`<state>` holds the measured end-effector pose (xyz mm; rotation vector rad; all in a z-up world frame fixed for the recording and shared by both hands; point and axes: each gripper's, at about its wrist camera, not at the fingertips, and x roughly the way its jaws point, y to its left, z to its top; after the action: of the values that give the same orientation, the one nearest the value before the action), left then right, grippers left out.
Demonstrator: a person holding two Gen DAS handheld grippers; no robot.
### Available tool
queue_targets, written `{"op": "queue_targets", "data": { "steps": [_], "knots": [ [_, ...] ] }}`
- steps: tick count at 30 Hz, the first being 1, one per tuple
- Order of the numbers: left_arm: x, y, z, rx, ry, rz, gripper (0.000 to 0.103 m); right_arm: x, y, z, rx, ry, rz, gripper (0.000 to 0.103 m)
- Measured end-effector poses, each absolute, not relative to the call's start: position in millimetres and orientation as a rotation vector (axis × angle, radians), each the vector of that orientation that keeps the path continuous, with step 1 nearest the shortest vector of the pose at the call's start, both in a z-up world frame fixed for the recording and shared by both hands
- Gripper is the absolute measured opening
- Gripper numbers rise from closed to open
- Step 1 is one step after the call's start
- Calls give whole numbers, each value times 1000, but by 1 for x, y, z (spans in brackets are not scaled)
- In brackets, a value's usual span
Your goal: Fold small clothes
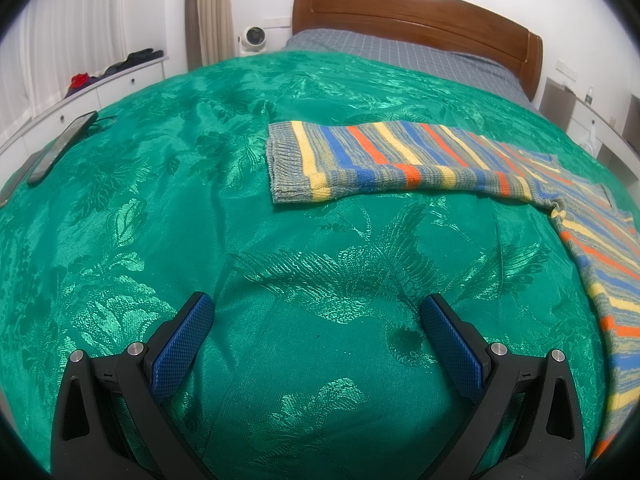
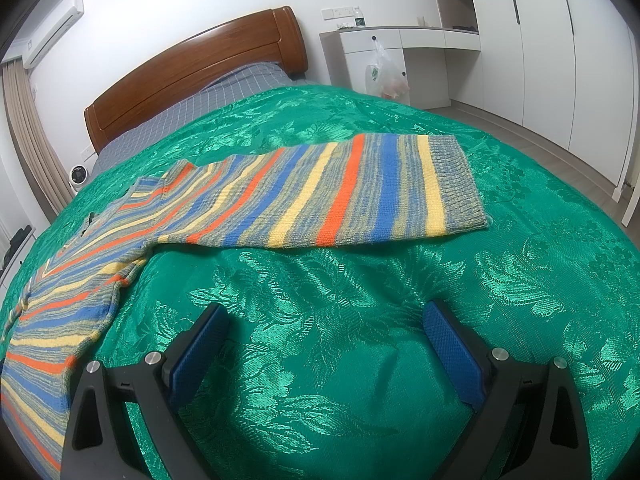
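Left wrist view: the left tool (image 1: 316, 312) hangs with fingers spread apart and nothing between them over the green bedspread (image 1: 168, 208); the striped sweater (image 1: 400, 160) lies ahead and to the right, one sleeve stretched flat.

Right wrist view: the right tool (image 2: 326, 318), fingers likewise apart, faces the sweater's other sleeve (image 2: 340, 196), flat, with a ribbed cuff.

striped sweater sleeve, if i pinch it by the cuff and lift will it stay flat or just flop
Probably flop: the striped sweater is a soft knit lying limp on the green bedspread, so the sleeve should drape and sag. The ribbed cuff looks thicker, likely an easier pinch. The glossy bedspread may let it slide when pushed.
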<state>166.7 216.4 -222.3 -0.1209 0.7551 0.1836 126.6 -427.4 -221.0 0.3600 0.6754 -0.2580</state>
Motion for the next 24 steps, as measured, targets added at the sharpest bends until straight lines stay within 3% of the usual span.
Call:
{"op": "queue_targets", "data": {
  "steps": [8,15,21,24],
  "knots": [
    [167,216,-222,-121,756,184,103,128,-427,-221,353,684,-264,97],
    [167,216,-222,-117,755,187,103,136,-428,-203,372,835,-222,101],
    [167,215,-222,-114,755,189,103,115,-505,-150,660,663,-148,101],
    [167,215,-222,-114,755,190,103,130,-546,-146,694,689,-164,98]
  ]
}}
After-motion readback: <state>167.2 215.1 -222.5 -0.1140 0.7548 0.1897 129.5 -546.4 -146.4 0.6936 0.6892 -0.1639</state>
